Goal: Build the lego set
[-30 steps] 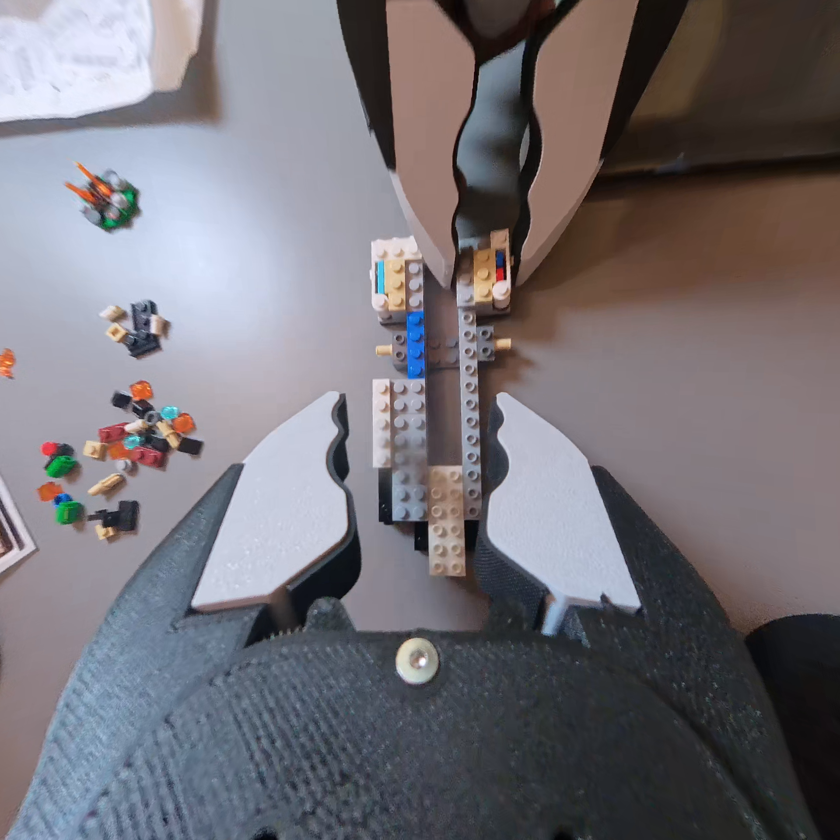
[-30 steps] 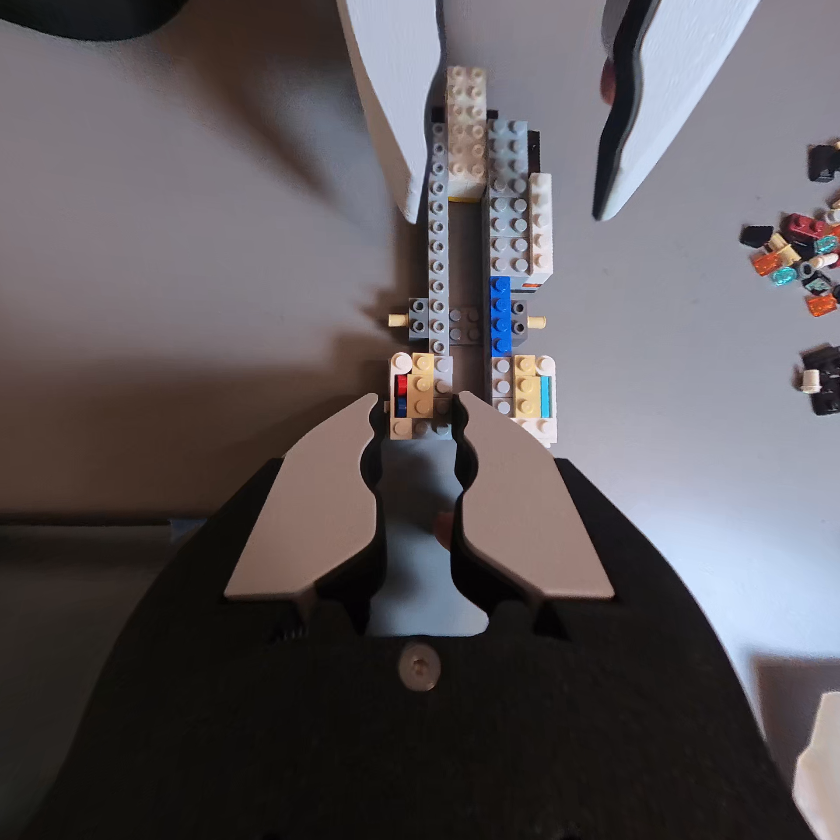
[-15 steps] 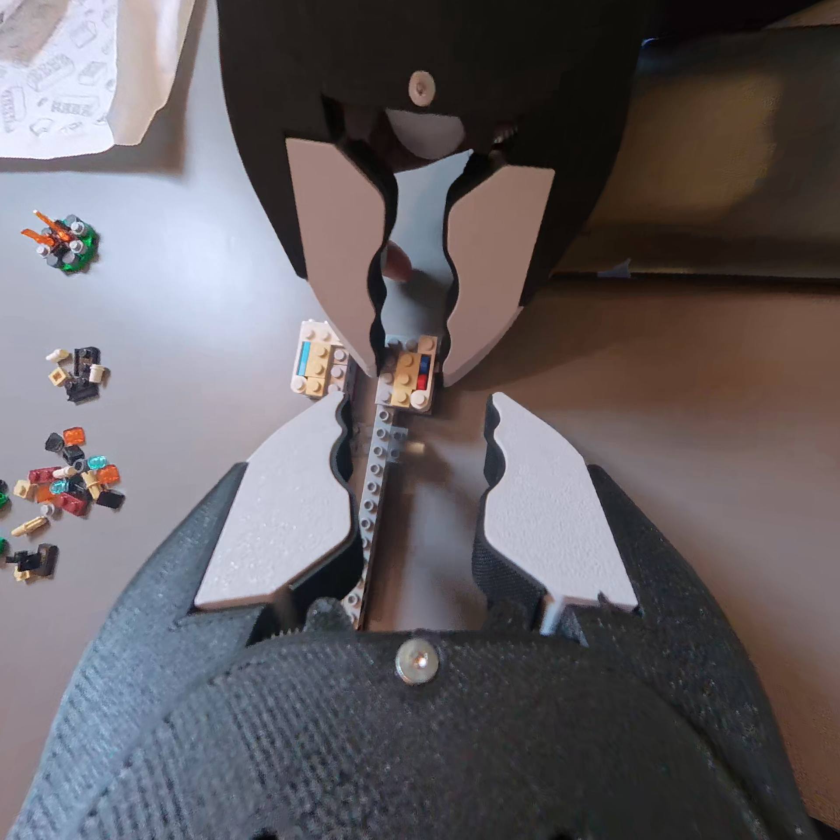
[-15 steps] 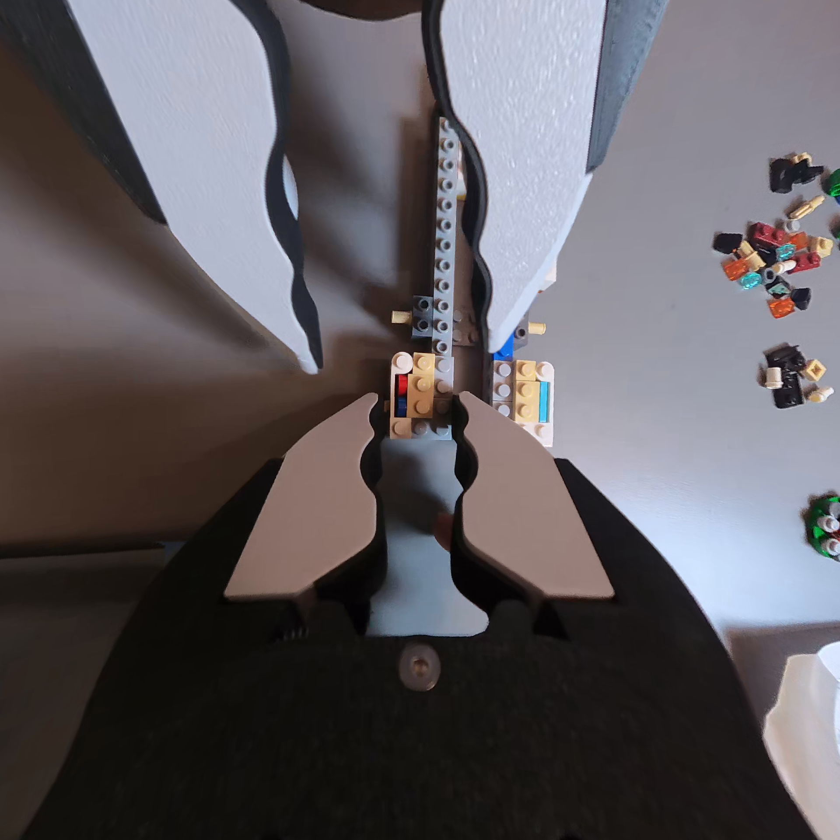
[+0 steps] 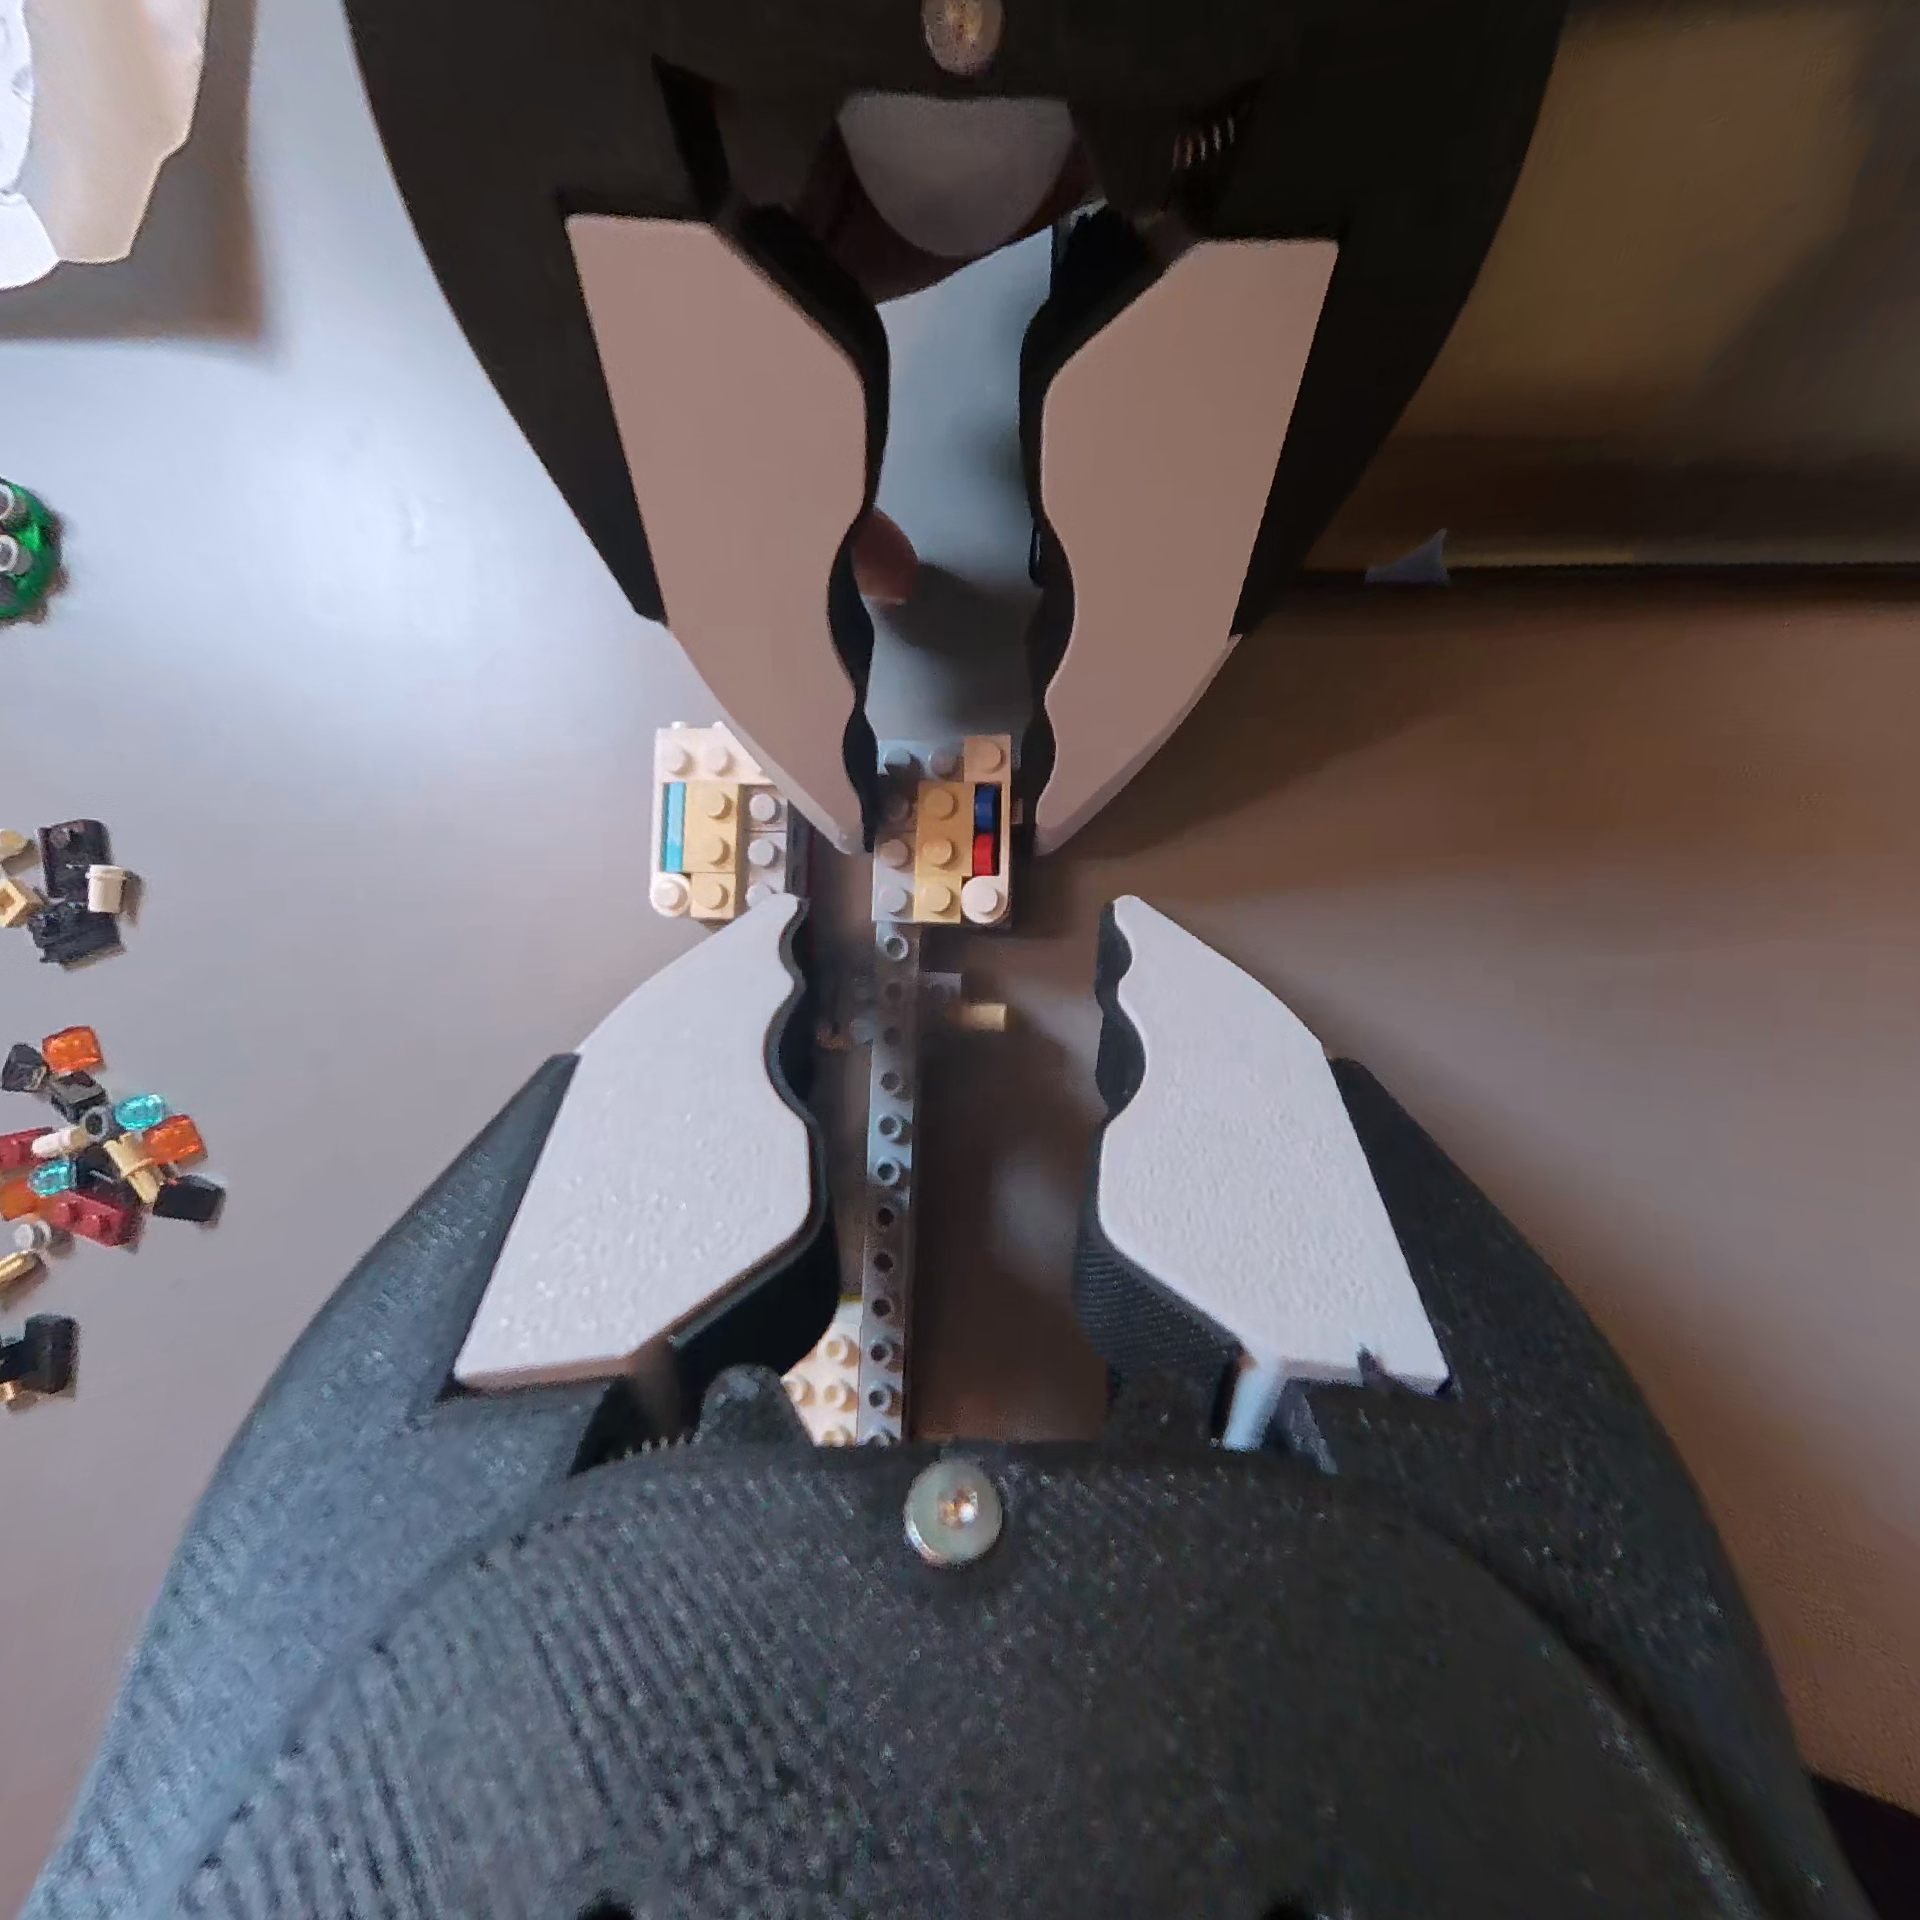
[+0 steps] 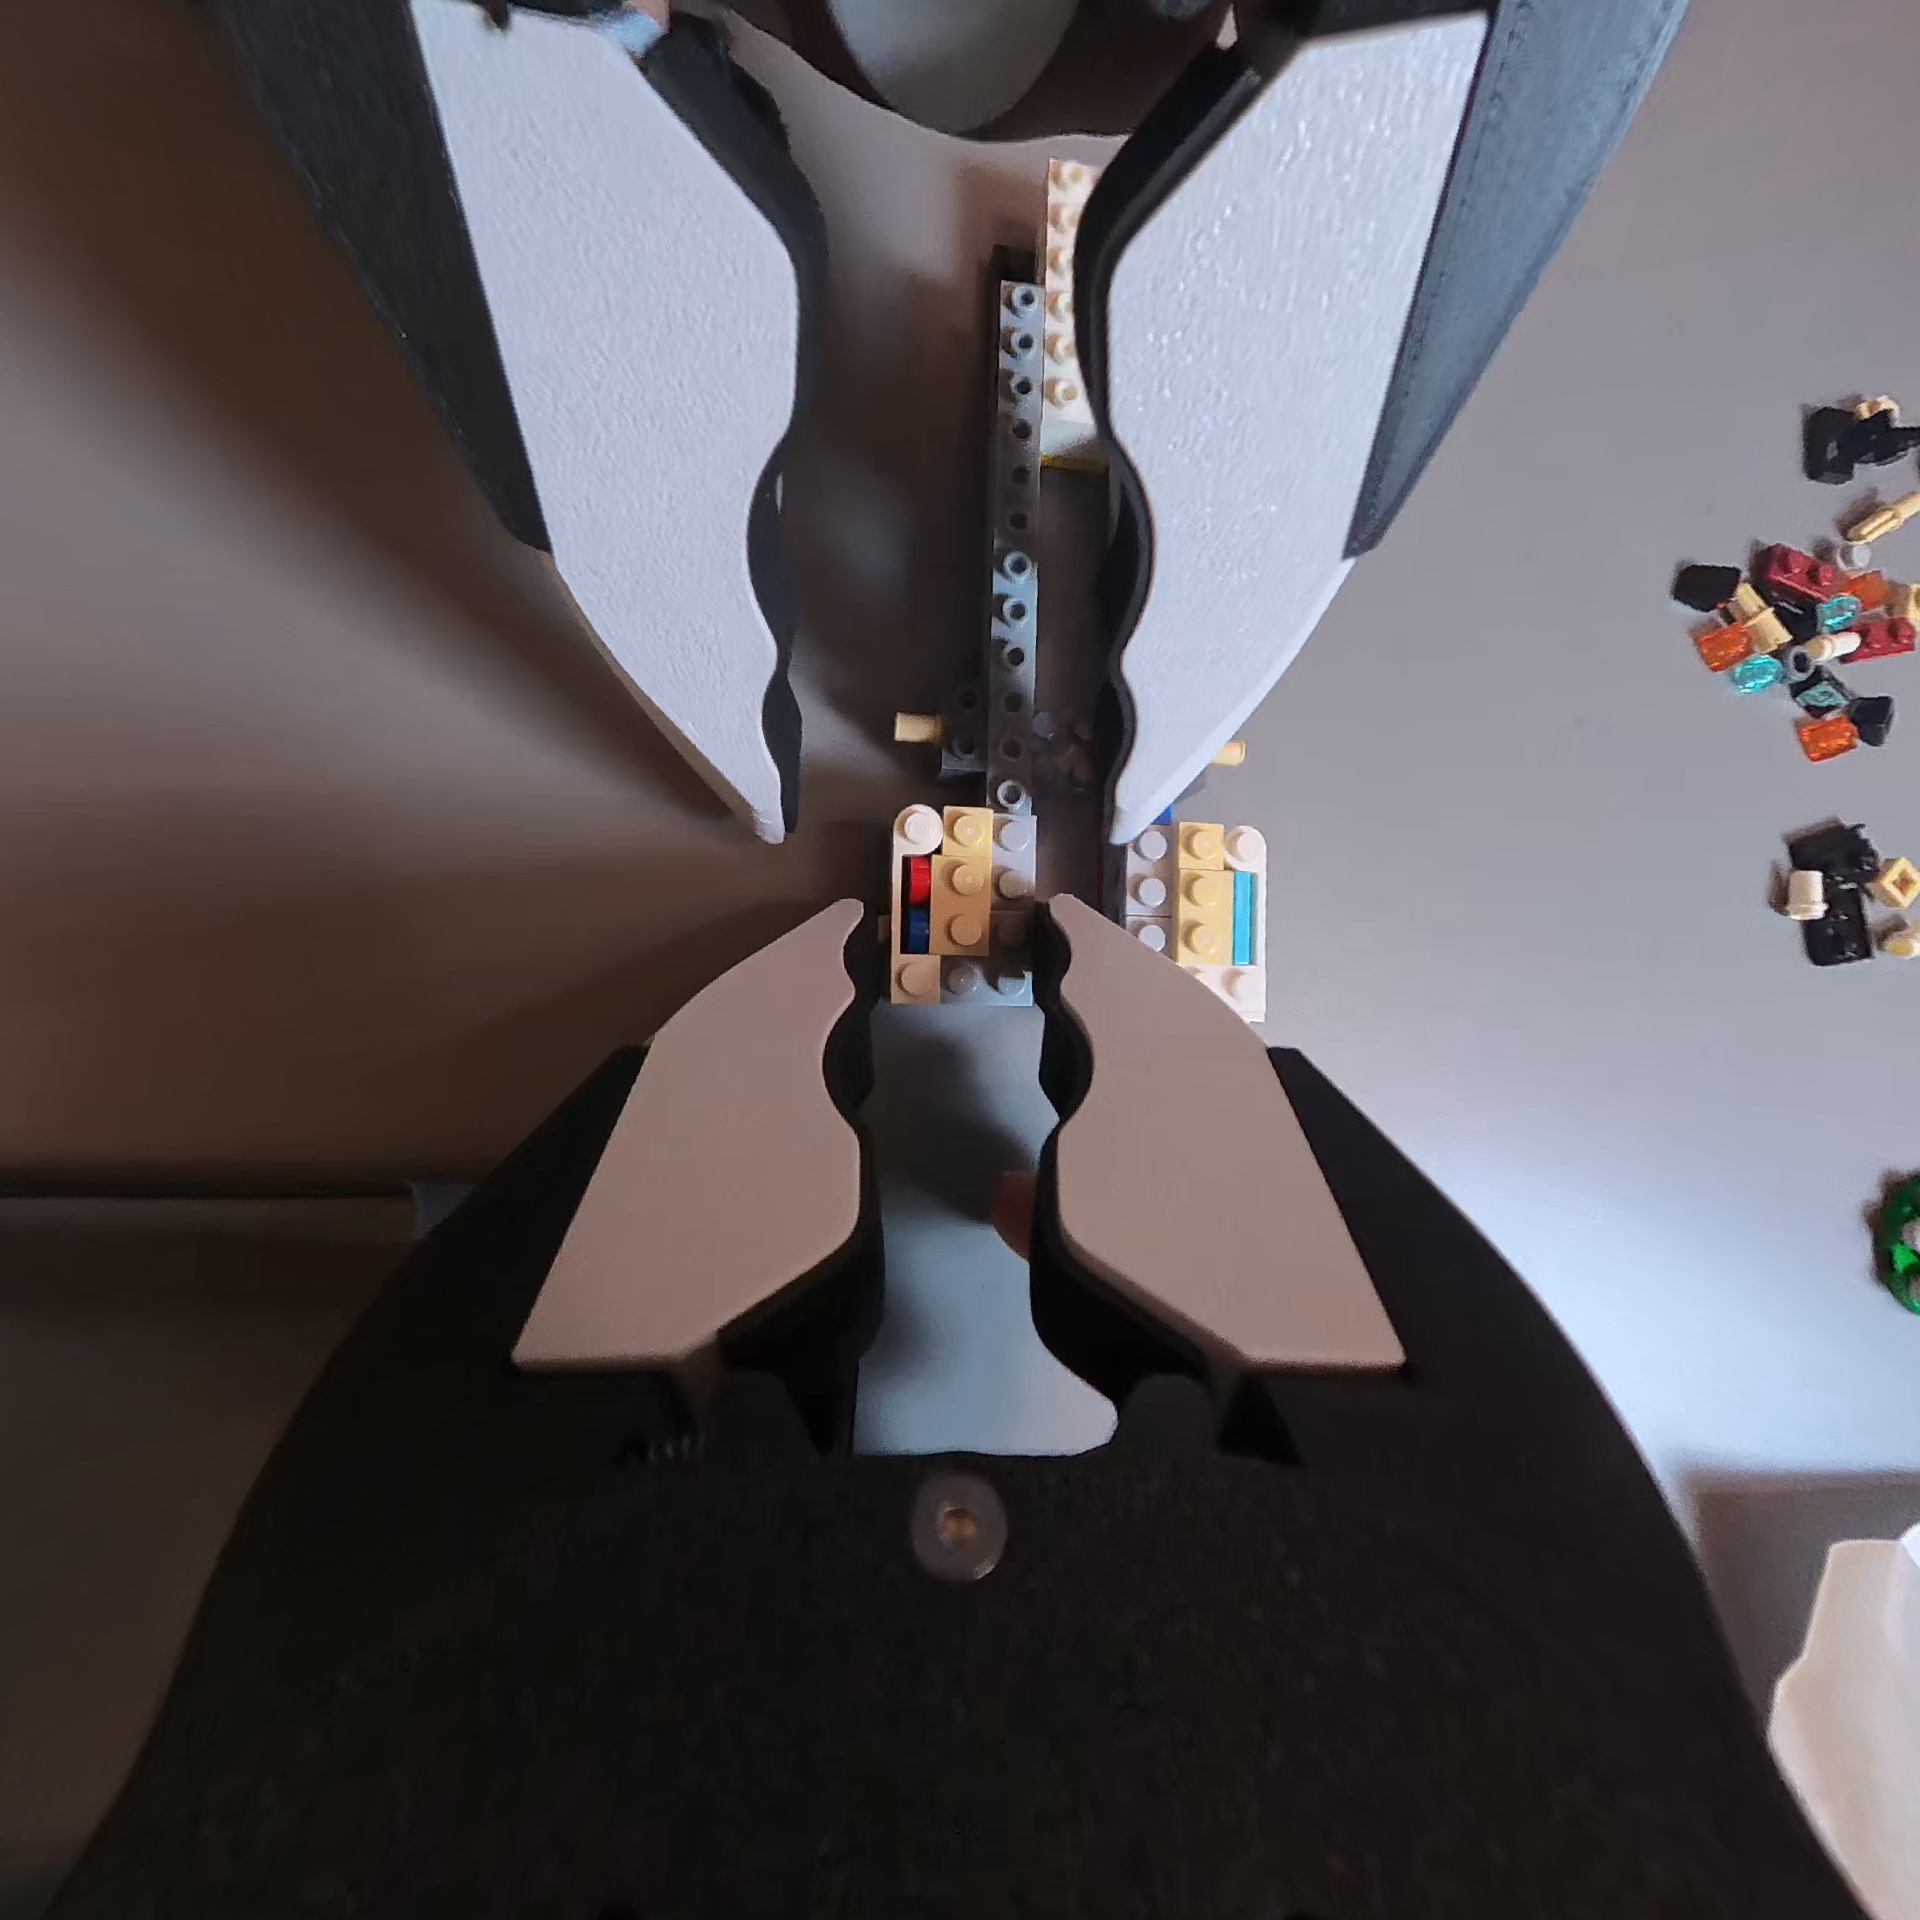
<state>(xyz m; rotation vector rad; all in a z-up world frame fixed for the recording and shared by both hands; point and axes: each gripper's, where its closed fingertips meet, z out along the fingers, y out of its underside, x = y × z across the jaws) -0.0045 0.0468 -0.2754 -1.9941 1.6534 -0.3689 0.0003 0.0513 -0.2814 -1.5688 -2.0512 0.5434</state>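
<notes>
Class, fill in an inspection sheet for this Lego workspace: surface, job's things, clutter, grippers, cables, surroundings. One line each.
Surface: grey table, matte.
Job's things: long Lego model lying flat; loose pieces pile to its left.
Clutter: white paper at far left corner; white object at the right wrist view's edge.
Grippers: right gripper shut on the model's tan-and-red end block; left gripper open, straddling the model.
Cables: nothing seen.
Surroundings: dark ledge beyond the table.

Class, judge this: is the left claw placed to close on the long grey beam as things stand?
Probably yes. The left claw is open and straddles the grey beam, with nothing between its fingers and the beam.
</notes>
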